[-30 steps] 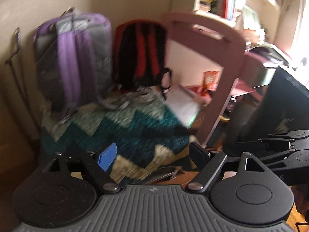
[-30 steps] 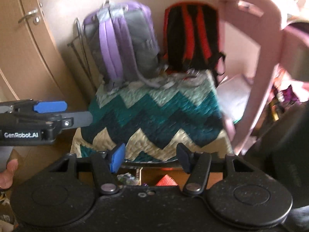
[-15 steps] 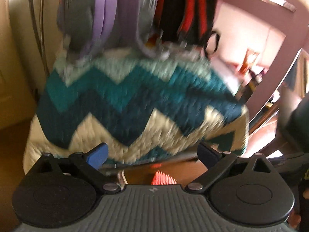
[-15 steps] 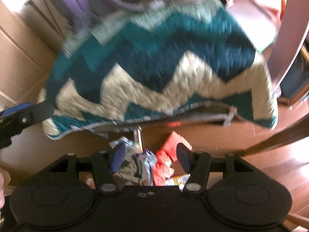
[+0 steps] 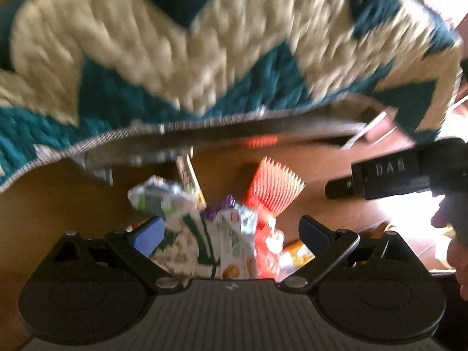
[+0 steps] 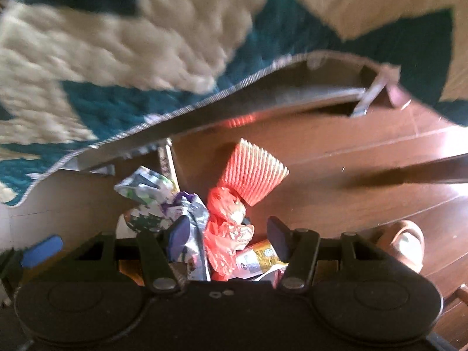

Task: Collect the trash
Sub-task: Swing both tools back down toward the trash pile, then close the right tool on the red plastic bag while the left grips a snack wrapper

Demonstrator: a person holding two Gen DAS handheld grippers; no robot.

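A heap of trash lies on the wooden floor below a quilt's edge. It holds a white-green wrapper (image 5: pixel 178 234), a purple-silver wrapper (image 6: pixel 190 207), a crumpled red plastic bag (image 6: pixel 228 225), a red-striped paper cup (image 6: pixel 254 172) (image 5: pixel 275 187) and a yellow packet (image 6: pixel 257 259). My left gripper (image 5: pixel 231 234) points steeply down, open wide just above the wrappers, and its pads press nothing. My right gripper (image 6: pixel 228 235) is open over the red bag and purple wrapper, gripping nothing. Each gripper shows at the edge of the other's view.
A teal and cream zigzag quilt (image 5: pixel 204 58) overhangs a low frame (image 6: pixel 263 99) right behind the heap. Bare wooden floor (image 6: pixel 351 158) spreads to the right. A person's foot in a slipper (image 6: pixel 406 242) stands right of the right gripper. A hand (image 5: pixel 459 251) holds it.
Both grippers have dropped and tilted down, from facing the backpacks and quilt to hovering over the trash heap on the floor. The left jaws have spread wider.
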